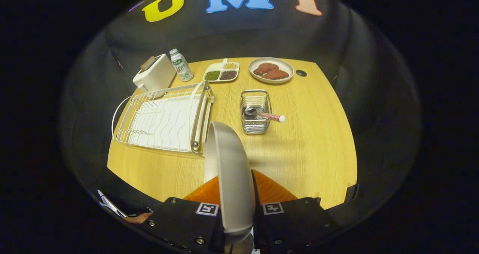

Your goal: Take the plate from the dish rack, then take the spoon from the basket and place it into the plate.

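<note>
1. Two fingers of the gripper (236,194) pinch one plate (228,171) by its rim; it stands on edge between them, lifted clear of the table (318,160) and just in front of the rack (164,117), which now holds nothing.
2. Handling, as I judge it: the plate looks rigid, glazed and smooth (so likely slippery and breakable). It is held at one edge with most of its body reaching out ahead of the fingers, so its weight will tend to swing it in the grip. A firm hold and a low, gentle set-down on bare wood seem wise.
3. One spoon (262,115) lies in the basket (256,112) beyond the plate, bowl down inside and patterned handle poking out over the rim towards the right. It looks light and stiff; the free handle end is the natural place to take it, since the bowl sits among the wires.
4. Count of the rest: one toaster (155,76), one bottle (181,65), one divided tray (221,72) with three fillings, one second plate (271,70) carrying what look like two meat patties, all along the far edge, well apart from the gripper.
5. Stage, by my reading: plate out of the rack, not yet set down; spoon untouched.
</note>
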Available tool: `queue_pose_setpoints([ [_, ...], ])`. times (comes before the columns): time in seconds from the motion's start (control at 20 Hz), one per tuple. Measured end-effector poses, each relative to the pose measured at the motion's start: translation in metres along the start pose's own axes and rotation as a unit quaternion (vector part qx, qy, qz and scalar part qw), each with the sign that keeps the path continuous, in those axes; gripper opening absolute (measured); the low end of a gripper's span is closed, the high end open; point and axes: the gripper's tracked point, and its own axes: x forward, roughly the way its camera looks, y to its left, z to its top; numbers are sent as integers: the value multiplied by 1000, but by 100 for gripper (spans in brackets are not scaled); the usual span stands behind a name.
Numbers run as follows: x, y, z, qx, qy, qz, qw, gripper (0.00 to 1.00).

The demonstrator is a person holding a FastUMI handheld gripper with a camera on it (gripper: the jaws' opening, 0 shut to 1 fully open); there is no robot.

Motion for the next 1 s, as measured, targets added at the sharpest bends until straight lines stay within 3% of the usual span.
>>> queue_pose_setpoints([
  [0.45,62,9,-34,39,4,79,996,28],
  [0.75,91,18,-50,97,9,190,977,28],
  [1.0,108,21,-58,113,1,259,959,29],
])
